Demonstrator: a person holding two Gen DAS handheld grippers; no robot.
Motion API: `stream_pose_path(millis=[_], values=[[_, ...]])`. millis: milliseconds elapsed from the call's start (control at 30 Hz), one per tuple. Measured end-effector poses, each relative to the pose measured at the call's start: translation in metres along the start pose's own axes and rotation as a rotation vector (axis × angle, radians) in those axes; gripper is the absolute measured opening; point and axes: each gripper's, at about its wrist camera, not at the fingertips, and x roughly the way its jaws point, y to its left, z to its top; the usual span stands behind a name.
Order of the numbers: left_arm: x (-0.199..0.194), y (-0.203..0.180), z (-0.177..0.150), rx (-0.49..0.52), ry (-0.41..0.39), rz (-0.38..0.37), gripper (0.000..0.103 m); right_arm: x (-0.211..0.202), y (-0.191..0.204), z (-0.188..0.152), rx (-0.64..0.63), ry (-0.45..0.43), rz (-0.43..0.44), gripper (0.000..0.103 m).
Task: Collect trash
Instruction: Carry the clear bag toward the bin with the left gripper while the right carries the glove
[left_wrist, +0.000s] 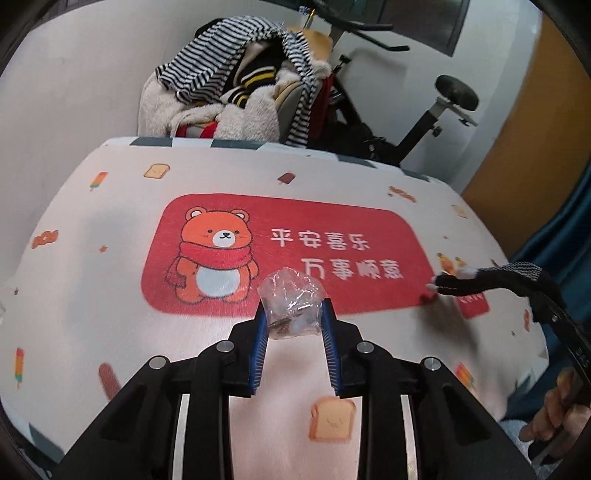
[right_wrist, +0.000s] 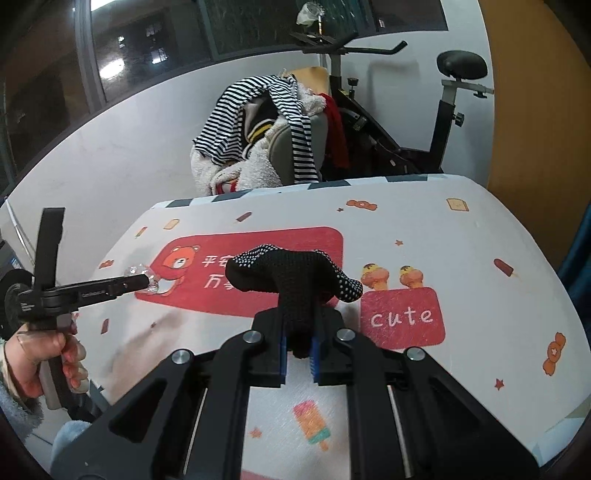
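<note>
My left gripper (left_wrist: 293, 314) is shut on a crumpled clear plastic wrapper (left_wrist: 291, 301) and holds it above the table's printed cloth (left_wrist: 110, 295). The wrapper also shows in the right wrist view (right_wrist: 142, 278) at the left gripper's tip. My right gripper (right_wrist: 297, 341) is shut on a black dotted glove (right_wrist: 291, 284), whose fingers stick out above the red panel of the cloth. In the left wrist view the glove (left_wrist: 465, 282) hangs at the right over the cloth.
A chair piled with striped and fleecy clothes (left_wrist: 236, 85) stands behind the table's far edge (left_wrist: 236, 144). An exercise bike (right_wrist: 413, 122) stands behind it at the right. A window (right_wrist: 55, 62) is at the back left. A blue curtain (left_wrist: 569, 221) hangs at the right.
</note>
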Motion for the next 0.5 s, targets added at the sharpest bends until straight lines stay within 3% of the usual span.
stream_pose_path(millis=[500], values=[[-0.109, -0.030, -0.062, 0.036, -0.079, -0.084, 0.027, -0.077, 0.029, -0.016, -0.065, -0.044, 0.038, 0.013]])
